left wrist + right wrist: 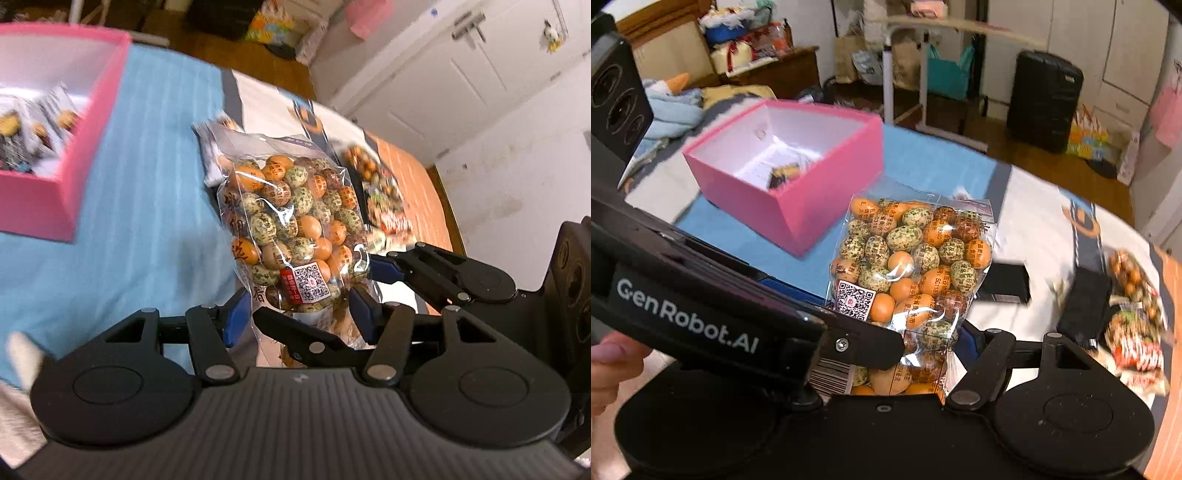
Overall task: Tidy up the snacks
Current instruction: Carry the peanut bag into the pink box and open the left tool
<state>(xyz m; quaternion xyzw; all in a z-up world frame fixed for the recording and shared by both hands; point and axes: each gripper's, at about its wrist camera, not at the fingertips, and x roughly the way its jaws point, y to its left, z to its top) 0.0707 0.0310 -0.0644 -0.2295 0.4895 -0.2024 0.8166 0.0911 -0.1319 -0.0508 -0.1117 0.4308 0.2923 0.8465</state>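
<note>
A clear bag of orange and green speckled candy eggs [295, 221] [908, 266] hangs above the bed, held from below by both grippers. My left gripper [300, 315] is shut on its lower end, a blue pad against each side. My right gripper [905, 332] is also shut on the bag's bottom; one blue-padded finger [386, 266] presses the bag's right edge in the left wrist view. In the right wrist view the left gripper's body [701, 314] hides the right gripper's left finger. An open pink box [74, 155] [783, 214] holding a few snack packs stands to the left.
The box rests on a blue cloth [147, 192] [923, 158]. A pile of loose snack packs [384, 206] [1134, 325] lies at the right, with a flat black item [1004, 282] nearby. A fingertip [609, 354] shows at the left edge. A black suitcase [1045, 96] stands on the floor.
</note>
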